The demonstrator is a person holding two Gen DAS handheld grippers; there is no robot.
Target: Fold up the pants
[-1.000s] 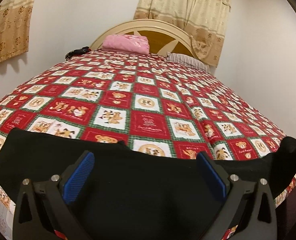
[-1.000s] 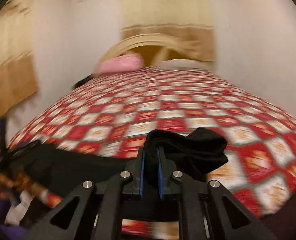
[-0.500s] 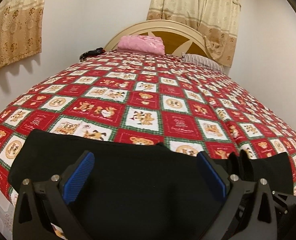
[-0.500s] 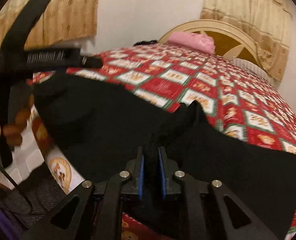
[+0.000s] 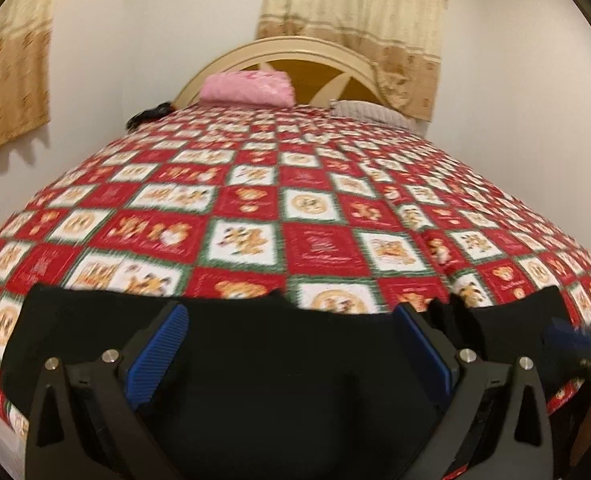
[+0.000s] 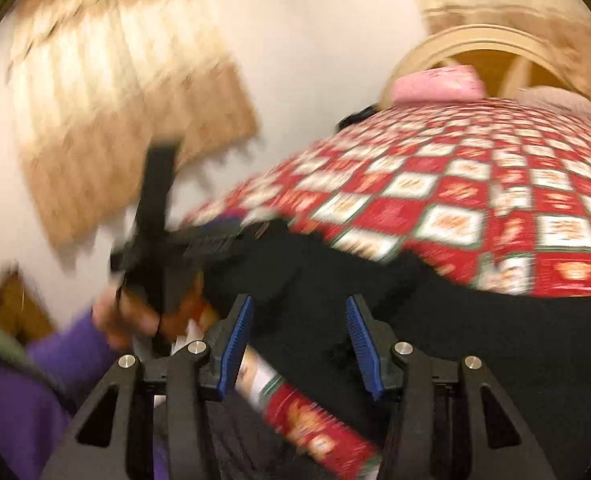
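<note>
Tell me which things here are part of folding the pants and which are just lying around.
Part of the job:
black pants spread along the near edge of the bed
left gripper, jaws wide open
right gripper, jaws just opened, empty

Lying about:
pink pillow
striped pillow
dark bundle by the headboard

Both wrist cameras face the headboard [image 5: 295,50] from low over the pants [image 5: 287,380].
</note>
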